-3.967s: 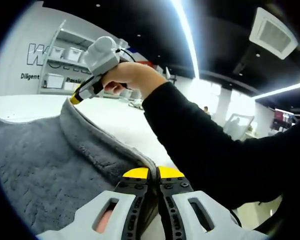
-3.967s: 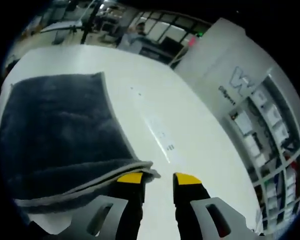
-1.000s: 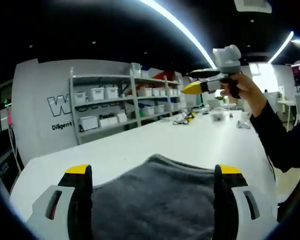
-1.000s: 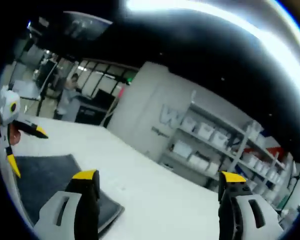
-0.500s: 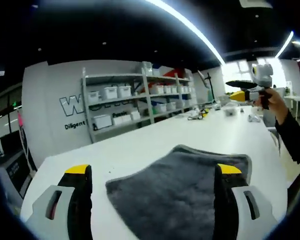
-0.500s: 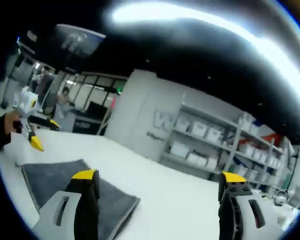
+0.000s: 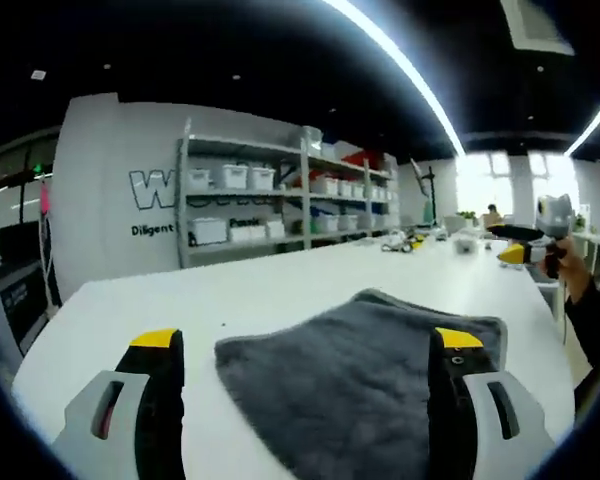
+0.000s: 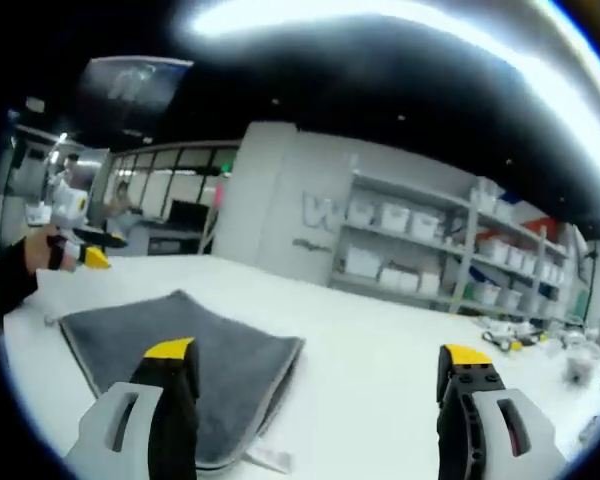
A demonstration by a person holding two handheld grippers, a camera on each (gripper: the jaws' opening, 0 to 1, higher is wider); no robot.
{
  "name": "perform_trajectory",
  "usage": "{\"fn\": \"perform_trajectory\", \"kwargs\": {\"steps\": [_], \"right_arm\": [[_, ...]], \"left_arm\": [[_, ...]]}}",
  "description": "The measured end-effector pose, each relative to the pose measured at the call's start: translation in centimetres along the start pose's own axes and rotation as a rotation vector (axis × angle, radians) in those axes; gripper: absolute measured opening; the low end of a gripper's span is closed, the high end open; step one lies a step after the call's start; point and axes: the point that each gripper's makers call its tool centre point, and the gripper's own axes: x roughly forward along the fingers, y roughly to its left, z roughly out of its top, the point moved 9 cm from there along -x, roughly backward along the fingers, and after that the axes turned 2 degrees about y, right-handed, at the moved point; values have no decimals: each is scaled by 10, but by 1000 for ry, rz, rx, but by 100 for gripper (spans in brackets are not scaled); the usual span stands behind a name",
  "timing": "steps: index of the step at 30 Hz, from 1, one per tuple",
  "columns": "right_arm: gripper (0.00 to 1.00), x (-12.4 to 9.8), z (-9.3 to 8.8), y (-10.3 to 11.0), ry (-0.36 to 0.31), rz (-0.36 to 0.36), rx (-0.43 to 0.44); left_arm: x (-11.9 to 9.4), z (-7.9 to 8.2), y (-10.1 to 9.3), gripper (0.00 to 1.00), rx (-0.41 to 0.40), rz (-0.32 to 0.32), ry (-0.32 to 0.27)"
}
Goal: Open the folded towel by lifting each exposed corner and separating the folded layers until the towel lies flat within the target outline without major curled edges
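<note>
Jaws wide on left gripper (image 7: 305,345) and right gripper (image 8: 318,355); grey plush towel (image 7: 365,375) spread on white table (image 7: 230,295); shelving with white bins (image 7: 270,205) behind.

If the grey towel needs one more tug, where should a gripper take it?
Probably the near corner of the grey towel by the small white tag. It points toward the open right gripper, and its pale hem edge looks free on the white table, so come in low from that side.
</note>
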Motion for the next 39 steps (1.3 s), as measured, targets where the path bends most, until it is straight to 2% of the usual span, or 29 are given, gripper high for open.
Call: {"fn": "perform_trajectory", "kwargs": {"steps": [2,11,15,17,23,29,33,36,39], "right_arm": [[100,-1,-8,-1,19,-1,7],[100,-5,-14,-5,14,-7,-7],[100,-2,-16,-1,14,12,-16],[100,-1,-19,2,21,29,-45],[99,1,-25,8,49,59,-77],[99,-1,-20,8,30,44,-71],[99,-2,-22,10,44,33,-76],[99,-2,-24,11,54,25,-73],[99,-1,-25,21,61,-7,-60]], "left_arm": [[-1,-1,-2,99,17,15,7],[1,-6,2,99,-6,31,16],[1,-5,-1,98,-23,28,-5],[3,-6,6,97,-39,30,-10],[6,-10,11,96,-51,33,13],[5,-9,14,98,-61,39,12],[3,-8,27,99,-67,68,1],[3,-6,20,99,-93,46,-13],[4,-3,20,98,-97,23,-4]]}}
